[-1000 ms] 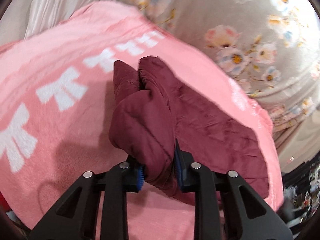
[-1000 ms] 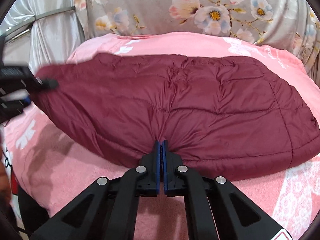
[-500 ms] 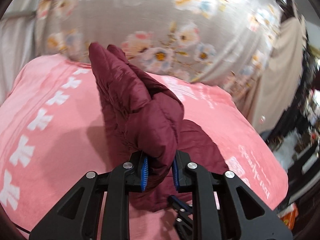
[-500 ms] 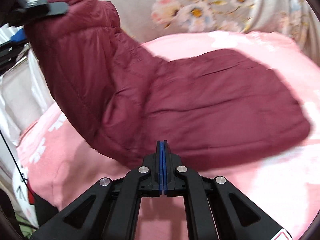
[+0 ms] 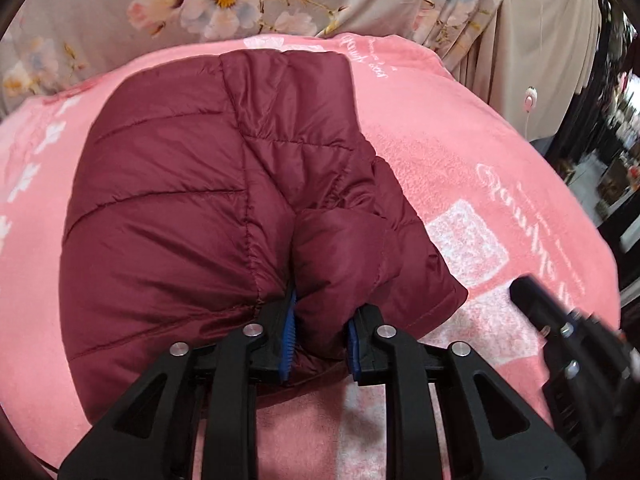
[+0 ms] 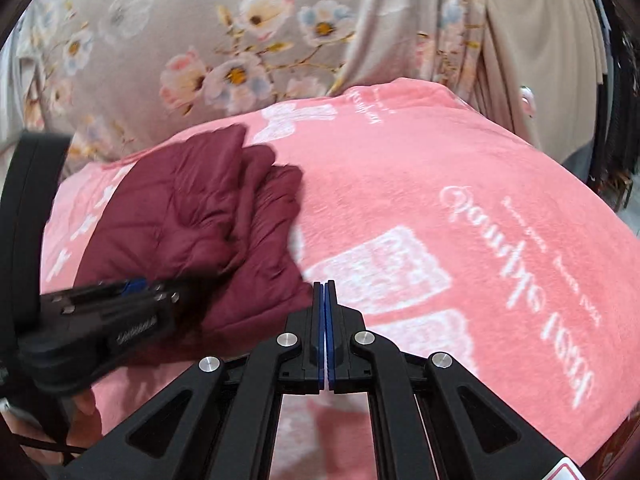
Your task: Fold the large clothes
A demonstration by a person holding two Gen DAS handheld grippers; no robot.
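A maroon quilted puffer jacket [image 5: 192, 208] lies folded over on a pink blanket [image 5: 460, 168]. My left gripper [image 5: 320, 332] is shut on a thick bunch of the jacket's edge, low over the blanket. In the right wrist view the jacket [image 6: 192, 224] sits at the left, with my left gripper [image 6: 132, 300] on its near edge. My right gripper [image 6: 324, 312] is shut with its blue pads together and nothing between them, just right of the jacket's corner. It also shows blurred at the right of the left wrist view [image 5: 568, 336].
The pink blanket [image 6: 440, 200] with white bows and lettering covers the bed. A grey floral curtain [image 6: 240, 40] hangs behind it and beige drapes [image 5: 540, 40] at the right. A dark cluttered area [image 5: 616, 152] lies past the bed's right edge.
My left gripper has carried its end of the jacket up and over onto the other half, then down. My right gripper, earlier pinching the jacket's near edge, now sits clear of it.
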